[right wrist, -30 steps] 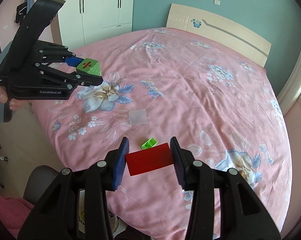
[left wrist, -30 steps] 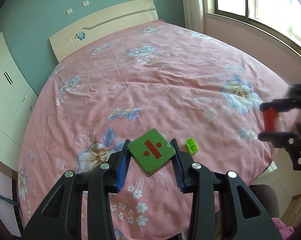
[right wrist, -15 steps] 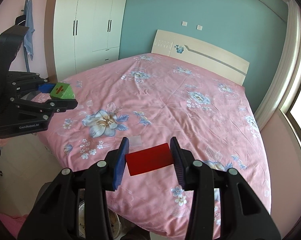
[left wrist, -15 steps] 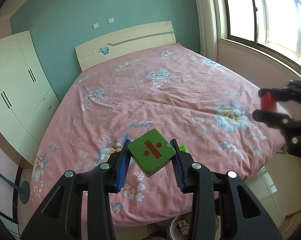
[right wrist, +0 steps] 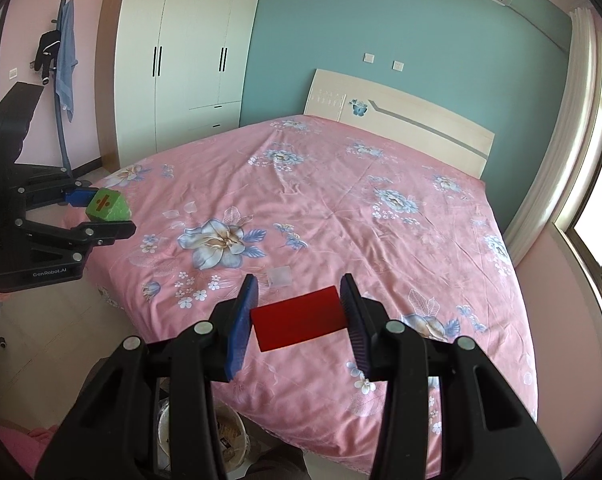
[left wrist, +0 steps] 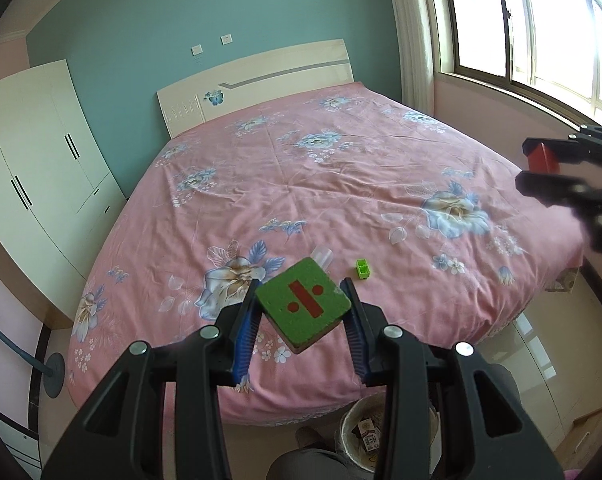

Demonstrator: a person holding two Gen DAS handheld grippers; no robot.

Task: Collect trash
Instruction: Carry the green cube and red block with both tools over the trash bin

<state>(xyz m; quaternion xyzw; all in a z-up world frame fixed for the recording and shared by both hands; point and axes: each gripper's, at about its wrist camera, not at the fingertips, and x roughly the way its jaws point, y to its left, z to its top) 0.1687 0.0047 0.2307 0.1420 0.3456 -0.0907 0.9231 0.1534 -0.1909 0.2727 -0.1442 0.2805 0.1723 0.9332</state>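
My left gripper (left wrist: 303, 312) is shut on a green square block (left wrist: 303, 309) with a red division sign, held above the foot of the bed. In the right wrist view that same left gripper (right wrist: 101, 216) shows at the far left with the green block (right wrist: 108, 207) in it. My right gripper (right wrist: 299, 316) is shut on a red rectangular block (right wrist: 299, 318); it appears at the right edge of the left wrist view with the red block (left wrist: 543, 158). A small green brick (left wrist: 363, 269) and a clear plastic piece (left wrist: 321, 257) lie on the pink bedspread.
A pink floral bed (left wrist: 321, 184) fills the middle. A trash bin (left wrist: 365, 434) with scraps stands on the floor below the bed's foot, also seen as the bin (right wrist: 221, 436). White wardrobes (right wrist: 185, 64) stand at the left, a window (left wrist: 541, 28) at the right.
Both grippers have risen and drawn back from the bed, each still holding its block. The bed looks farther away and the bin has come into view below.
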